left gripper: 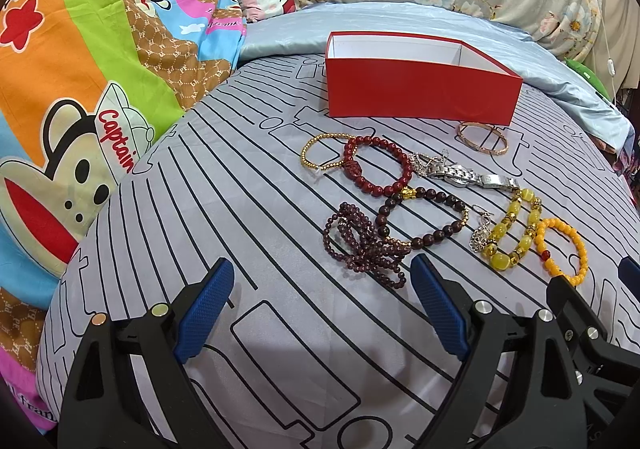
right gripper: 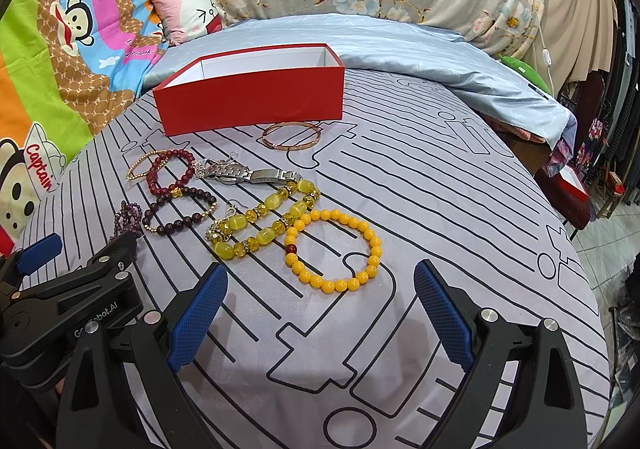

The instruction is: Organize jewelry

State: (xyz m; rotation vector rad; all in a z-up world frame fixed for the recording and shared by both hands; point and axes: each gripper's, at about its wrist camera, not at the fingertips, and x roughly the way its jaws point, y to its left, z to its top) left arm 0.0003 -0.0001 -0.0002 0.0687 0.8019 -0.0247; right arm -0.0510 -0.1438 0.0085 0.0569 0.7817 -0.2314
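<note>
Red open box point(left gripper: 420, 89) sitting at far side of grey line-printed bedsheet point(left gripper: 240, 189), white interior showing, nothing visible inside. Lying loose in front of it: rose-gold bangle point(right gripper: 291, 136) just beside box wall; gold bead bracelet point(left gripper: 320, 151) touching dark red bead bracelet point(left gripper: 378, 165); silver watch point(right gripper: 248, 174); brown bead bracelet point(right gripper: 180, 211); purple bead strand point(left gripper: 366, 245) bunched up; yellow glass-bead bracelet point(right gripper: 264, 223) touching orange bead bracelet point(right gripper: 334, 251). Hovering near side: left gripper point(left gripper: 320, 313) spread wide, gripping nothing; right gripper point(right gripper: 320, 313) likewise spread wide, orange bracelet just ahead.
</note>
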